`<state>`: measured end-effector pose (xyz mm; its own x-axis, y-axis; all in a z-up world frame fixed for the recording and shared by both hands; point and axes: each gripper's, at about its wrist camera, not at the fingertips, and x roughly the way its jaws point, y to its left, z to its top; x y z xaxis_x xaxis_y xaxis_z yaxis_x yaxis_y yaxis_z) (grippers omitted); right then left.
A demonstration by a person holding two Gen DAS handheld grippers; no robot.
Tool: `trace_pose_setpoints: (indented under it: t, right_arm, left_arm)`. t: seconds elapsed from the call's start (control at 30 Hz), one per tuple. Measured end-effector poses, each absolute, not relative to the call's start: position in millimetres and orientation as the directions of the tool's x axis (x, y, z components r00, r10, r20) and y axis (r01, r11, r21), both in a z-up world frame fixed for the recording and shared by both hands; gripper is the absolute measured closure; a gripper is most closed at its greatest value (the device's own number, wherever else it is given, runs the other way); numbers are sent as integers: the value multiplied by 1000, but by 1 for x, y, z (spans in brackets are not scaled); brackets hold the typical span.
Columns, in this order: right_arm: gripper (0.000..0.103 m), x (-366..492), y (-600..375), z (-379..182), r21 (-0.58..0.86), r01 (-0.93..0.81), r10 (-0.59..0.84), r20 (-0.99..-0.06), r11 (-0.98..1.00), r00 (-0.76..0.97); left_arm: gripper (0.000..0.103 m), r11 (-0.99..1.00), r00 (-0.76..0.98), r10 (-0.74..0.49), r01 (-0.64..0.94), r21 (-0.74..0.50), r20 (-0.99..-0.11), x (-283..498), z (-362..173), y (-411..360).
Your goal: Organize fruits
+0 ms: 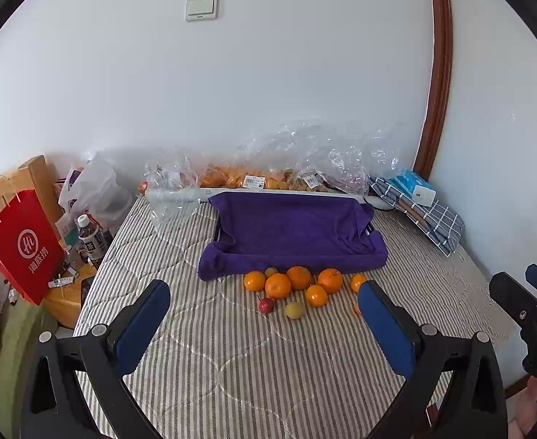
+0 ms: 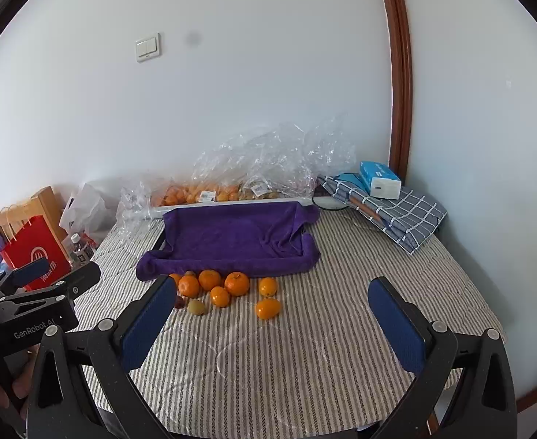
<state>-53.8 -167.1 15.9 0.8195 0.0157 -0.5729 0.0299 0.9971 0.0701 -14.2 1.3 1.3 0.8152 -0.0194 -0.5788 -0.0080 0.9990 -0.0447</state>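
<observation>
Both the left gripper [image 1: 264,307] and the right gripper [image 2: 272,303] are wide and hold nothing. The fruits [image 2: 224,287] sit on the bed [image 2: 305,347], touching the purple tray [image 2: 231,237]. No fruit is picked yet. Next, I think, 1 gripper must reach down and close on an orange [image 2: 237,283].

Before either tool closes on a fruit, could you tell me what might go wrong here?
The oranges lie packed together against the purple towel-lined tray, so closing on one may nudge its neighbours. Round fruit could roll across the striped quilt. The small red fruit and yellowish fruit may slip between the wide-open right tool or left tool.
</observation>
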Motion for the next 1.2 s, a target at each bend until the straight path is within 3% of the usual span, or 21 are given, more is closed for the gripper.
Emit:
trace_pose_setpoints:
  t: [1.2]
  right_arm:
    - [0, -55, -161, 16, 71, 31, 13, -549, 997, 836]
  left_arm:
    - [0, 999, 819, -19, -6, -41, -574, -19, 3, 1]
